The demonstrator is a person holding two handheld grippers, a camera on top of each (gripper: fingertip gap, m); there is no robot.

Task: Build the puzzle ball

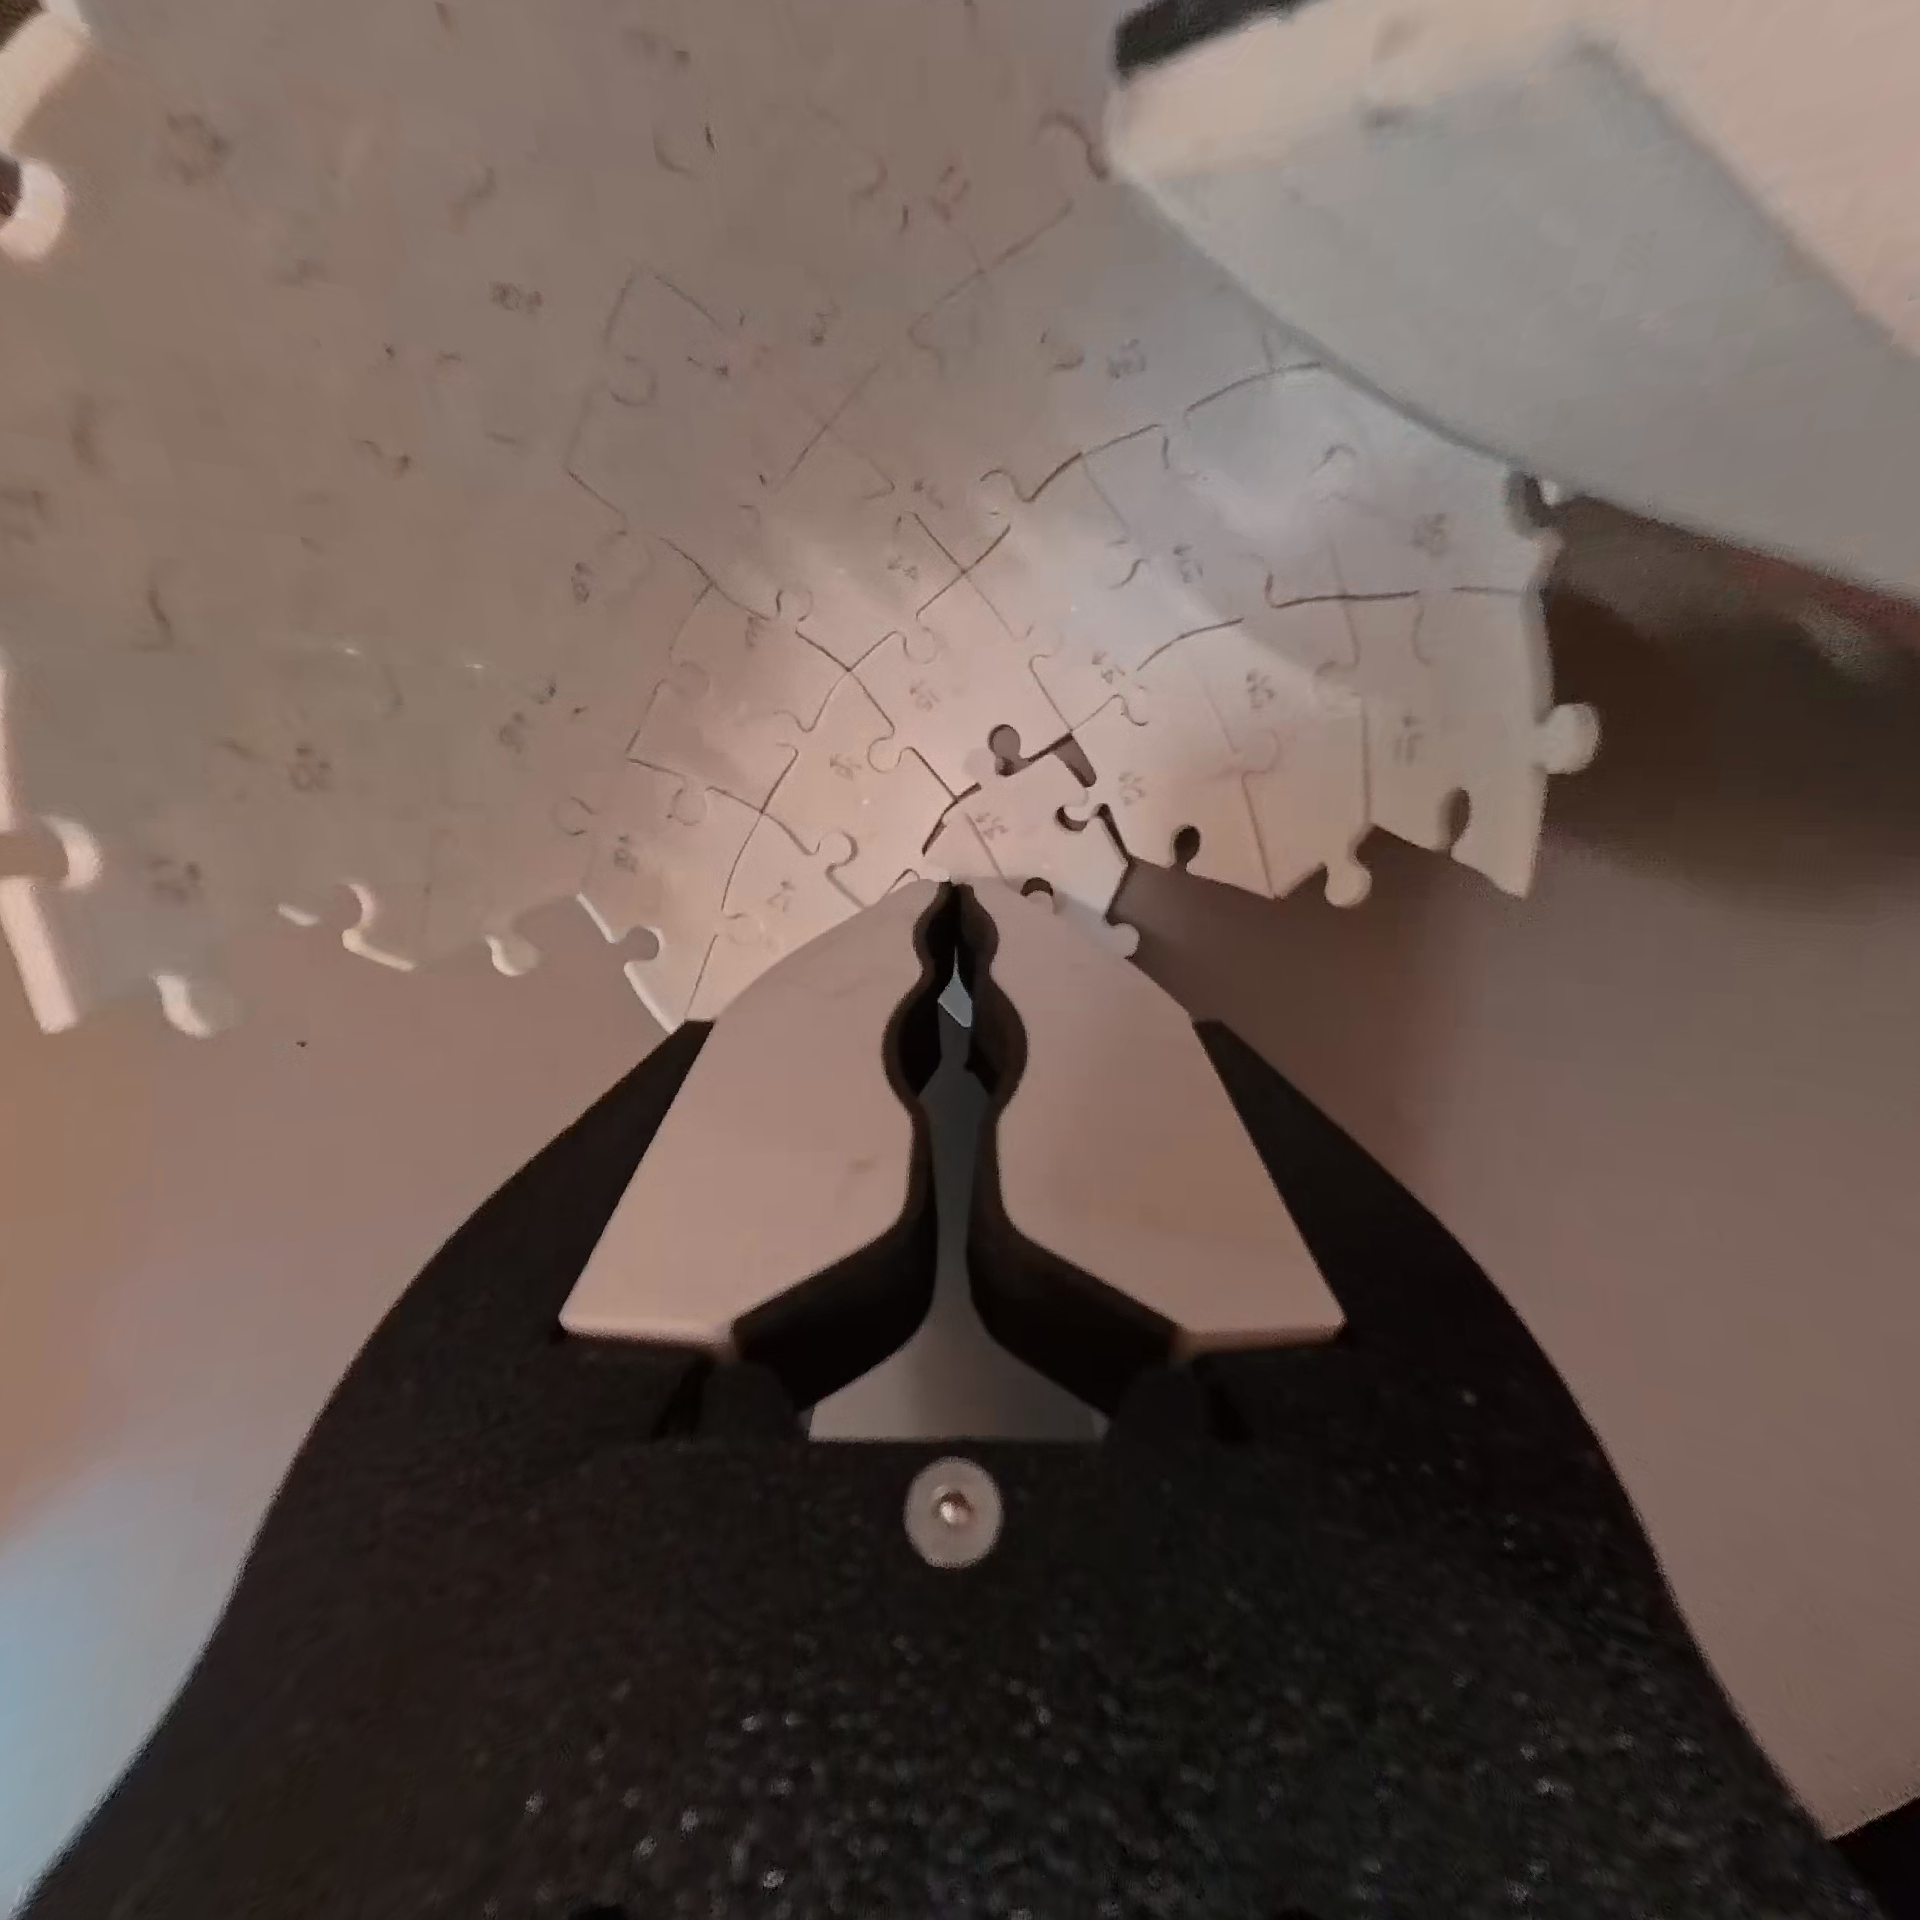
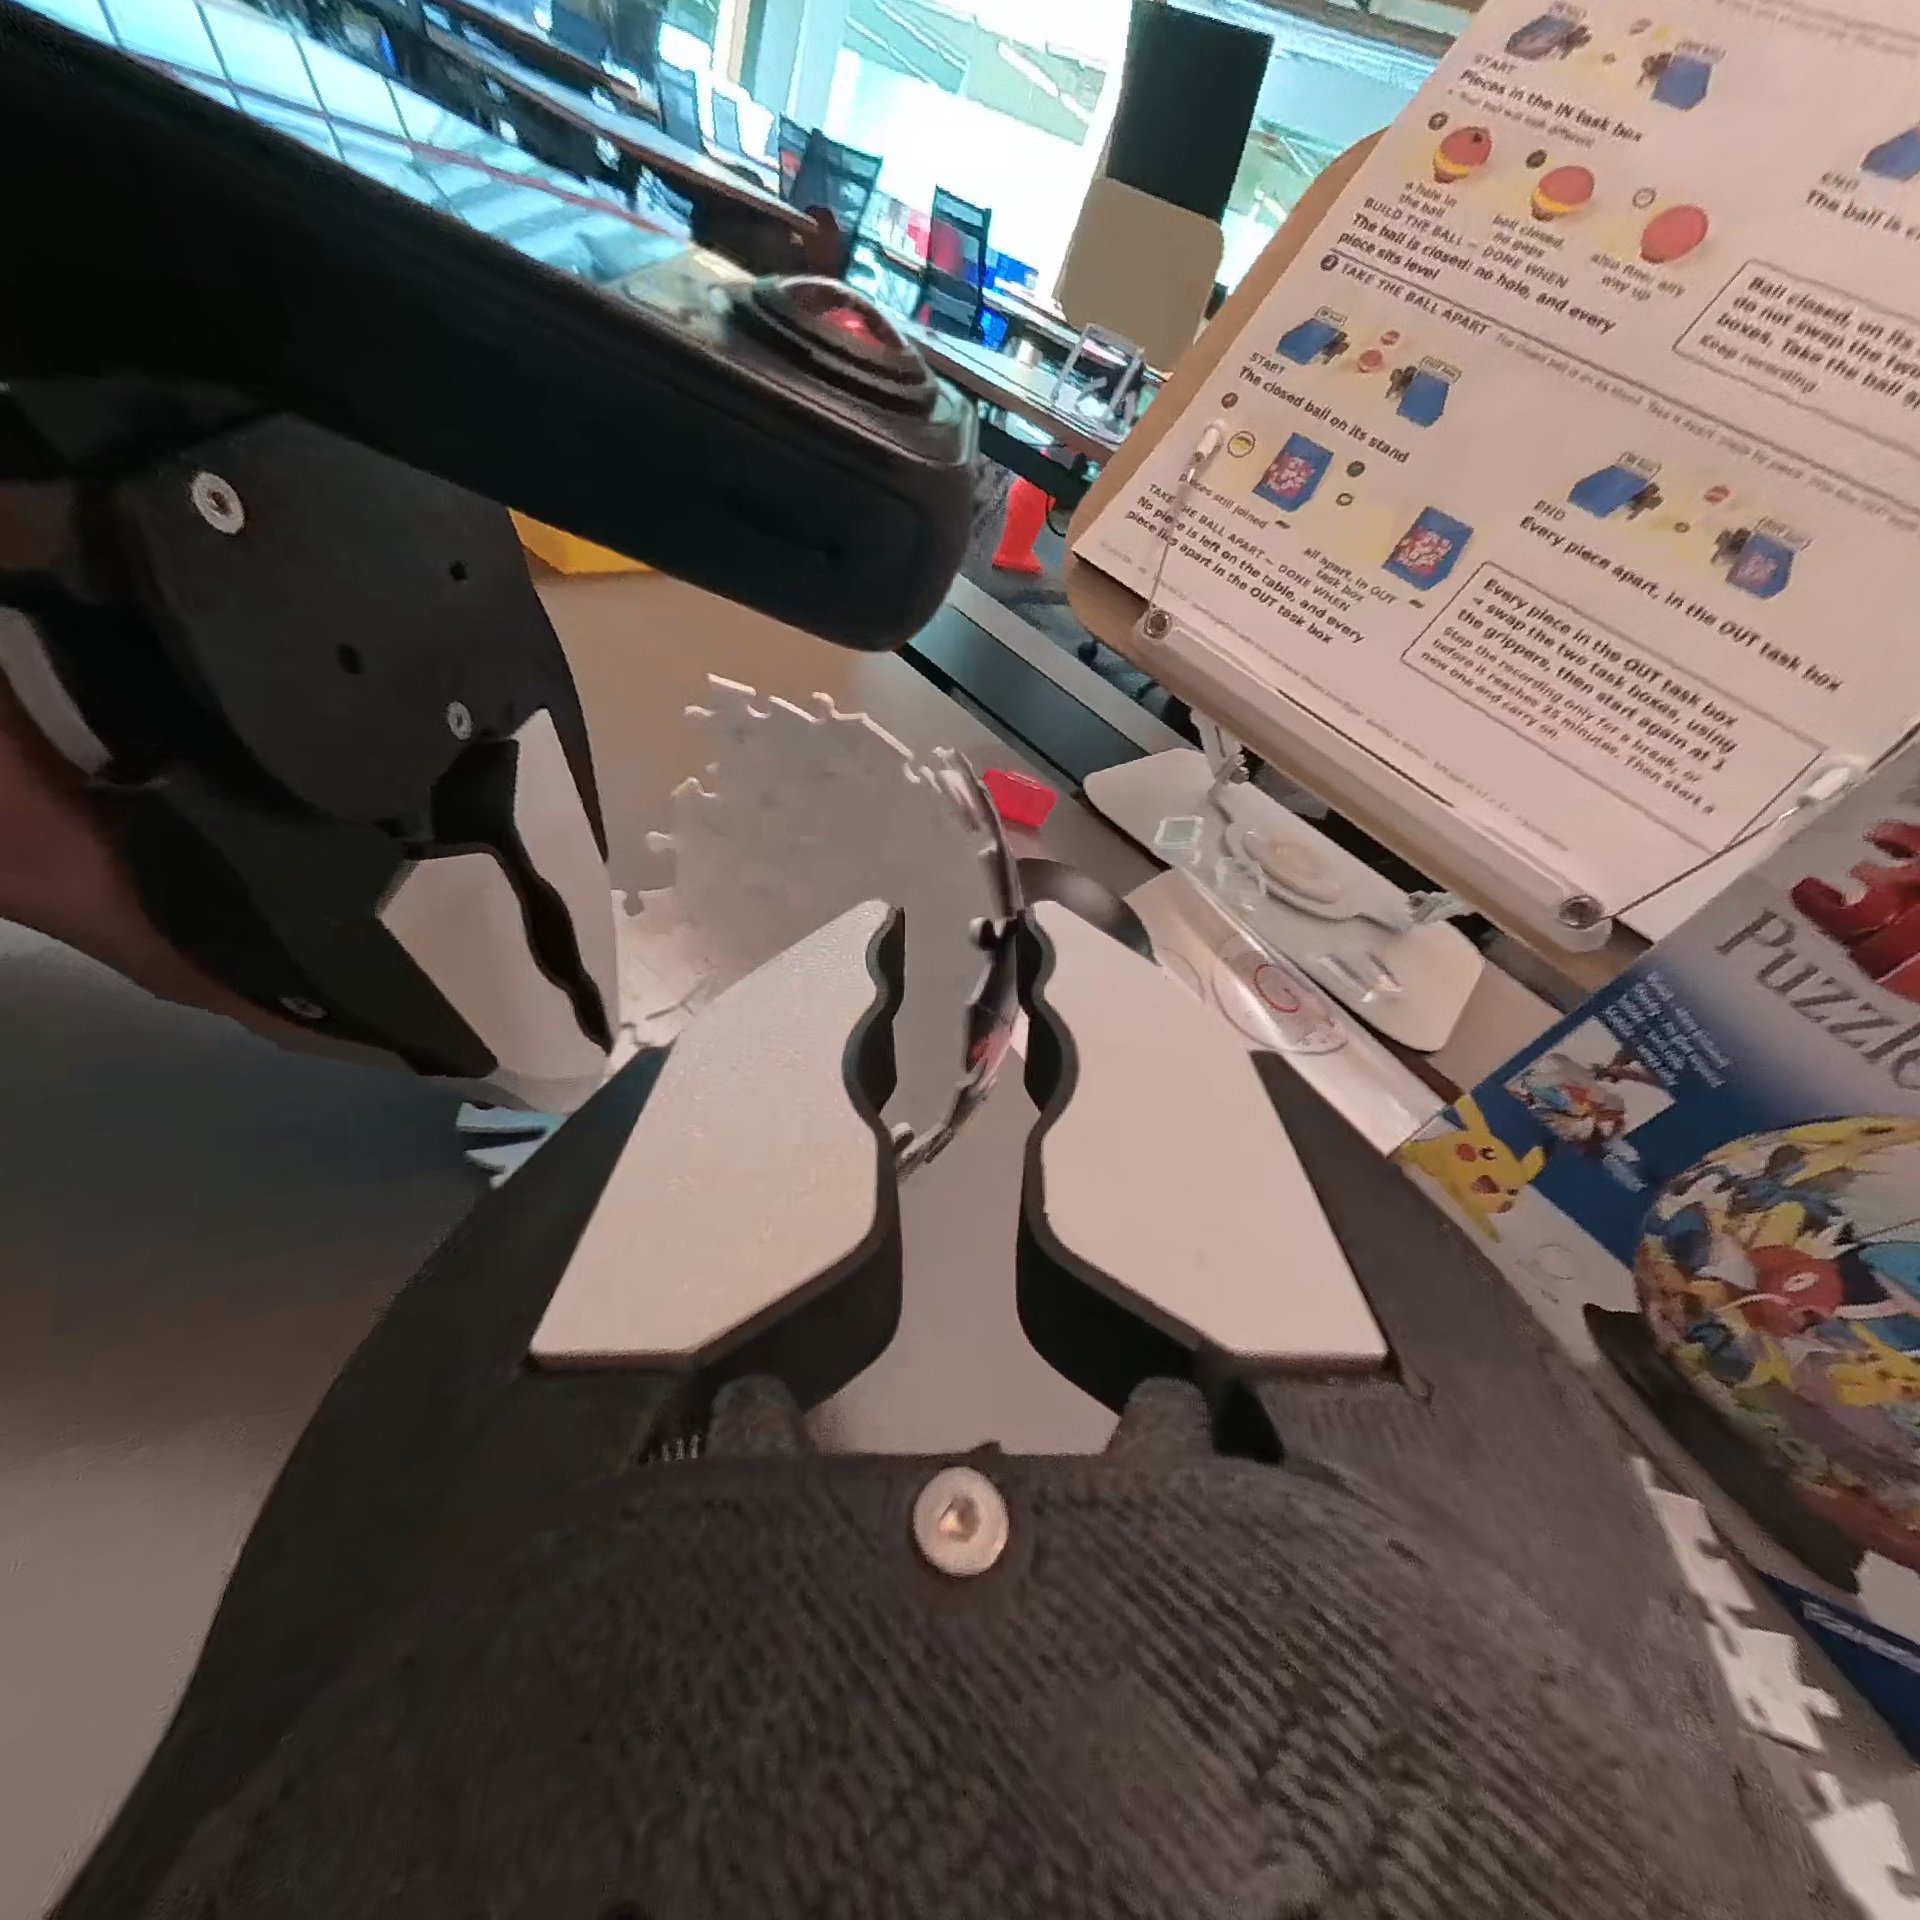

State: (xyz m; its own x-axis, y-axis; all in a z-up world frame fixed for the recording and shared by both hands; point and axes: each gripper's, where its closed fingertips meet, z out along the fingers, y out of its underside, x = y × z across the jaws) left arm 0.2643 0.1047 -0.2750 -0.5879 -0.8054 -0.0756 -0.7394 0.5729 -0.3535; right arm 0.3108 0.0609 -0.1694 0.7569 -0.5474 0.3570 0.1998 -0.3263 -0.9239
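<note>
In the left wrist view the left gripper [image 1: 954,896] sits at the centre of the frame with its two fingers drawn together until only a thin dark slit shows between the tips. Those tips pinch the lower edge of the puzzle shell [image 1: 831,540], a curved sheet of joined white pieces seen from its inner side, which fills the upper half of the frame. One piece [image 1: 1023,831] just above the fingertips sits a little proud of its neighbours, with small dark gaps along its seams. A pale, blurred finger of the other gripper crosses the upper right corner.

In the right wrist view the right gripper [image 2: 961,925] stands partly open at mid-frame, and the rim of the puzzle shell [image 2: 831,821] lies in the gap. The right finger [image 2: 1174,1143] touches the shell's printed outer face near the tip; whether the left finger presses the white inner face I cannot tell. The left gripper [image 2: 613,1023] reaches in from the left edge, tips closed on the shell's lower left edge. A puzzle box [image 2: 1745,1226] lies at the right edge, and an instruction sheet [image 2: 1558,416] on a stand fills the upper right
</note>
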